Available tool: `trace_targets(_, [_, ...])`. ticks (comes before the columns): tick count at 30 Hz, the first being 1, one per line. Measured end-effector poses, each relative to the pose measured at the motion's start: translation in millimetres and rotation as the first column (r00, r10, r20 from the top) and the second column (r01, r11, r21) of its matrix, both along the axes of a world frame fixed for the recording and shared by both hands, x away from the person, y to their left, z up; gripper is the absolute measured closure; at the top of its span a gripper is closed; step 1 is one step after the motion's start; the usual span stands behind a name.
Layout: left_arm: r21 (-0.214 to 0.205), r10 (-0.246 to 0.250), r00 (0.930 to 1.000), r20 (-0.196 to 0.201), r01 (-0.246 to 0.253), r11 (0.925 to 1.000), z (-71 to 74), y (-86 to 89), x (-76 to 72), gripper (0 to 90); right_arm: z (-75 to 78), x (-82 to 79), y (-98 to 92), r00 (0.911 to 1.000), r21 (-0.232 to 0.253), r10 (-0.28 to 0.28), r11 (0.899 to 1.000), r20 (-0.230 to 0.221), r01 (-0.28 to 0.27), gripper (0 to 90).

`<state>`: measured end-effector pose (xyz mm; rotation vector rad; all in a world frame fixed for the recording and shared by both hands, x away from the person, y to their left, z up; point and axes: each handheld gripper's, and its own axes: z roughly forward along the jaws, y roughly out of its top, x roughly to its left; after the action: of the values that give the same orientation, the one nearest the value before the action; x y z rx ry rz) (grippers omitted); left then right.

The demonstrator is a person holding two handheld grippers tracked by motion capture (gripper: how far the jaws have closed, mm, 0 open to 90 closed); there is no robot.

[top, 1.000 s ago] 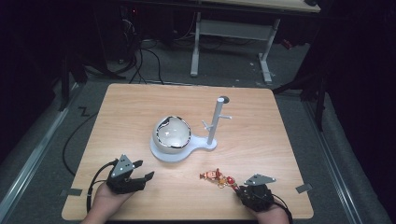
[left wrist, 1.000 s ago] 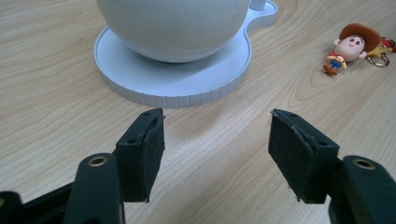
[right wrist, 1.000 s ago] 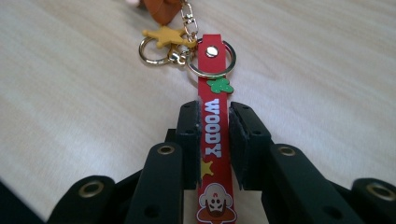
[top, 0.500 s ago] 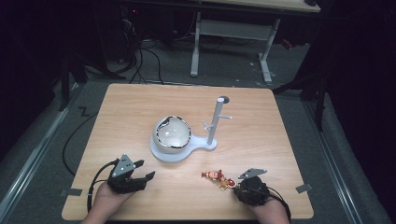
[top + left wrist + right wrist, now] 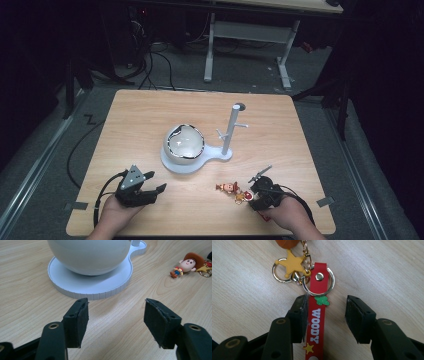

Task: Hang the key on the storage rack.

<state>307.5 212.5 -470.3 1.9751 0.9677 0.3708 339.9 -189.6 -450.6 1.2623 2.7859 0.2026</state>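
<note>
Keychain lies flat near the table's front edge, its red strap between the right gripper's jaws, which have just been opening; one pad touches the strap, the other stands clear. Left gripper, jaws spread and empty, rests near the front-left edge. Bare wood separates them. Farther back, mid-table, sits a white bowl on a stand with an upright post.

The table carries a stand base at its centre. A bowl sits on the base; a post rises from the base at the bowl's 3 o'clock. A keychain lies on the table at the base's 5 o'clock. The left gripper rests at the base's 7 o'clock, the right gripper just beside the keychain at its 3 o'clock, with the keychain's strap between its jaws.
</note>
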Motion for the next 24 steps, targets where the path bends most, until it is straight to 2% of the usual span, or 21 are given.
trace_targets(1, [0.0, 0.0, 1.0, -0.001, 0.0, 1.0, 0.2, 0.3, -0.1, 37.0, 0.7, 2.2, 4.1, 0.9994, -0.027, -0.011, 1.0, -0.032, 0.01, 51.9])
trace_targets(4, [-0.003, -0.004, 1.0, 0.002, 0.004, 1.0, 0.6, 0.1, -0.4, 37.0, 1.5, 8.5, 10.7, 0.9953, -0.079, 0.046, 0.995, -0.085, -0.053, 54.9])
trace_targets(6, [-0.001, -0.011, 0.9999, 0.004, 0.011, 0.9999, 0.3, -1.1, 0.1, 37.0, 1.7, 11.7, 14.8, 0.9922, -0.103, 0.05, 0.993, -0.114, -0.062, 55.8])
trace_targets(7, [0.003, -0.018, 0.9998, 0.001, 0.018, 0.9998, -0.6, -2.4, 0.8, 37.0, 1.0, 16.9, 16.3, 0.9871, -0.107, 0.075, 0.99, -0.141, -0.09, 57.6])
trace_targets(8, [0.003, -0.018, 0.9998, 0.001, 0.018, 0.9998, -0.6, -2.4, 0.8, 37.0, 1.0, 18.5, 17.9, 0.9859, -0.112, 0.069, 0.99, -0.153, -0.087, 57.7])
trace_targets(10, [0.01, -0.025, 0.9997, -0.002, 0.025, 0.9996, -1.3, -3.4, 1.0, 37.0, 0.9, 20.5, 19.6, 0.986, -0.117, 0.058, 0.99, -0.156, -0.077, 58.1])
trace_targets(11, [0.01, -0.026, 0.9997, -0.001, 0.026, 0.9996, -1.5, -4.1, 0.9, 37.0, 1.0, 22.2, 21.4, 0.9851, -0.126, 0.03, 0.991, -0.169, -0.052, 58.7])
trace_targets(13, [0.015, -0.033, 0.9995, 0.002, 0.032, 0.9994, -1.0, -4.4, 0.3, 37.0, 0.2, 26.1, 24.3, 0.9827, -0.136, 0.045, 0.988, -0.18, -0.07, 58.6])
trace_targets(15, [0.012, -0.034, 0.9994, 0.005, 0.034, 0.9994, -0.5, -4.8, 0.1, 37.0, 0.4, 26.9, 30.0, 0.9775, -0.161, -0.022, 0.987, -0.21, -0.012, 59.2])
trace_targets(16, [0.008, -0.034, 0.9994, 0.005, 0.034, 0.9994, -0.2, -5.0, 0.0, 37.0, -0.5, 31.2, 30.4, 0.9769, -0.165, 0.024, 0.984, -0.212, -0.061, 59.6])
trace_targets(18, [0.006, -0.035, 0.9994, 0.006, 0.035, 0.9994, 0.1, -5.3, -0.1, 37.0, -0.4, 32.1, 31.4, 0.9758, -0.175, 0.026, 0.982, -0.217, -0.065, 59.7])
trace_targets(20, [0.009, -0.038, 0.9993, 0.007, 0.038, 0.9992, 0.2, -5.5, -0.3, 37.0, -0.2, 31.0, 34.3, 0.9755, -0.169, 0.029, 0.983, -0.218, -0.067, 67.5])
trace_targets(24, [0.01, -0.039, 0.9992, 0.006, 0.039, 0.9992, 0.2, -5.5, -0.3, 37.0, 0.2, 29.5, 35.5, 0.9758, -0.17, 0.039, 0.982, -0.215, -0.077, 70.3])
